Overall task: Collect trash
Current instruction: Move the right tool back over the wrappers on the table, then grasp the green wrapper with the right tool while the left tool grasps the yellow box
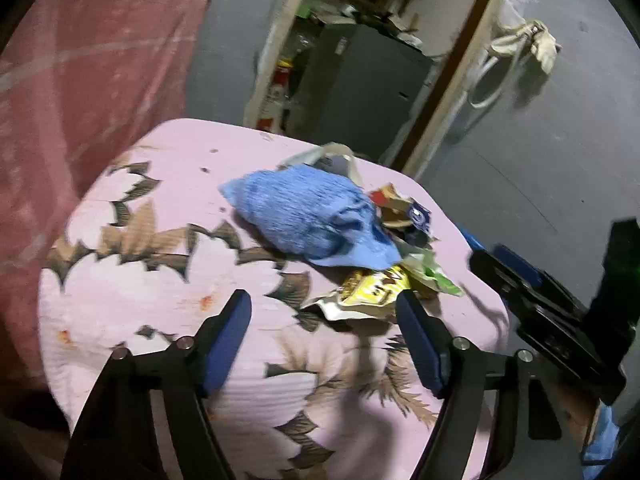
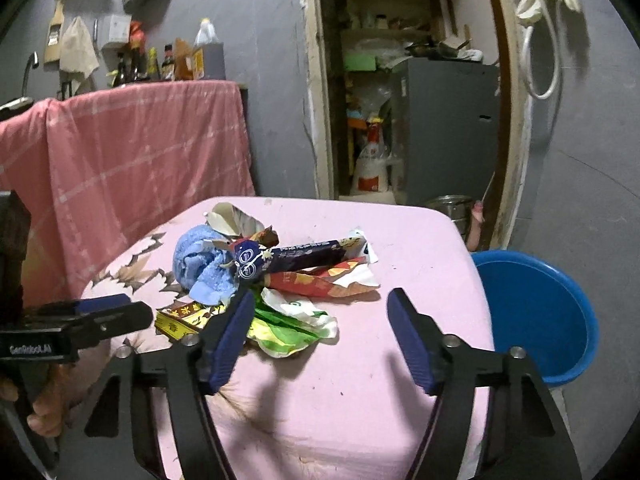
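A heap of trash lies on a pink flowered table (image 1: 168,184) (image 2: 420,248). It holds a yellow snack wrapper (image 1: 372,290) (image 2: 182,318), a green and white wrapper (image 2: 288,326) (image 1: 430,274), a dark blue wrapper (image 2: 304,258) and a red-orange wrapper (image 2: 320,284). A blue cloth (image 1: 308,216) (image 2: 204,264) lies on the heap. My left gripper (image 1: 324,312) is open and empty, just short of the yellow wrapper. My right gripper (image 2: 322,314) is open and empty over the table, its left finger beside the green wrapper.
A blue plastic basin (image 2: 536,312) stands on the floor off the table's right edge. A pink cloth (image 2: 128,160) (image 1: 88,80) hangs behind the table on the left. A doorway with a grey cabinet (image 2: 444,128) is behind. The right gripper's body (image 1: 552,308) shows at right in the left wrist view.
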`<move>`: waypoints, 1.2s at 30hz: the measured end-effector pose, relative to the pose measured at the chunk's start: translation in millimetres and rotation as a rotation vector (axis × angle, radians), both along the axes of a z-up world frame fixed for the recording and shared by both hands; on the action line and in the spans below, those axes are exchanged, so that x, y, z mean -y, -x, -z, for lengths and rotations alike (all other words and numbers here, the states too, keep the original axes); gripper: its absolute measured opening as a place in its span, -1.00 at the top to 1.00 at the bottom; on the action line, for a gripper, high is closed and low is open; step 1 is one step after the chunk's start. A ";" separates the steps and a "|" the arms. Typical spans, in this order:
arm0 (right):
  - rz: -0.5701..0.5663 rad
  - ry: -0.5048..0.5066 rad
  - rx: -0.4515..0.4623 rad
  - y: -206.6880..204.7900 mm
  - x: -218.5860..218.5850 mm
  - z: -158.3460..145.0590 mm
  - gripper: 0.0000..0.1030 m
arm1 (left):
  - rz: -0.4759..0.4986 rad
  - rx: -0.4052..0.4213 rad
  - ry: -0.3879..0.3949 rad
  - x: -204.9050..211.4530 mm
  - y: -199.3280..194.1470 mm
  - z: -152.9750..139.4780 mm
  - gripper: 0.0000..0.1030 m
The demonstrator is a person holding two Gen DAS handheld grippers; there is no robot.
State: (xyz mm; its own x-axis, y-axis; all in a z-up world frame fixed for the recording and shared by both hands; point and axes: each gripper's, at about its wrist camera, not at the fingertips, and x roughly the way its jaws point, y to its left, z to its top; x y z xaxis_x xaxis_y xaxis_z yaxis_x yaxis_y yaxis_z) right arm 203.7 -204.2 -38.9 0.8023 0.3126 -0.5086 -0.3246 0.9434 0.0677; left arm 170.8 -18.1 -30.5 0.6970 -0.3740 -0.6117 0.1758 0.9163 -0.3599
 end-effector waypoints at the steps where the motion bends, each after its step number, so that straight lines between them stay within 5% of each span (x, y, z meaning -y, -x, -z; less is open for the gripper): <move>1: -0.003 0.008 -0.013 -3.6 -1.1 1.5 -0.16 | 0.013 -0.002 0.004 1.7 -0.6 0.0 -0.31; 13: -0.024 -0.021 -0.171 -38.1 0.5 17.9 -0.09 | 0.087 -0.068 0.015 18.9 -21.0 5.6 -0.31; 29: -0.087 -0.168 -0.271 -47.8 8.1 32.6 0.53 | 0.089 -0.059 0.016 24.8 -31.6 1.9 -0.20; 36: -0.108 -0.146 -0.254 -42.4 -1.8 26.7 0.87 | 0.090 -0.057 0.036 19.8 -30.1 1.4 -0.08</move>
State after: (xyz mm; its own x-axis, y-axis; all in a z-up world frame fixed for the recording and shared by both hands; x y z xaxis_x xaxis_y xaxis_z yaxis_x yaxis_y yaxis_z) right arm 246.2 -202.4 -65.6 0.6136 0.4732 -0.6322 -0.3774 0.8789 0.2916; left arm 200.9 -37.9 -31.8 0.6240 -0.4558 -0.6346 0.2347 0.8840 -0.4042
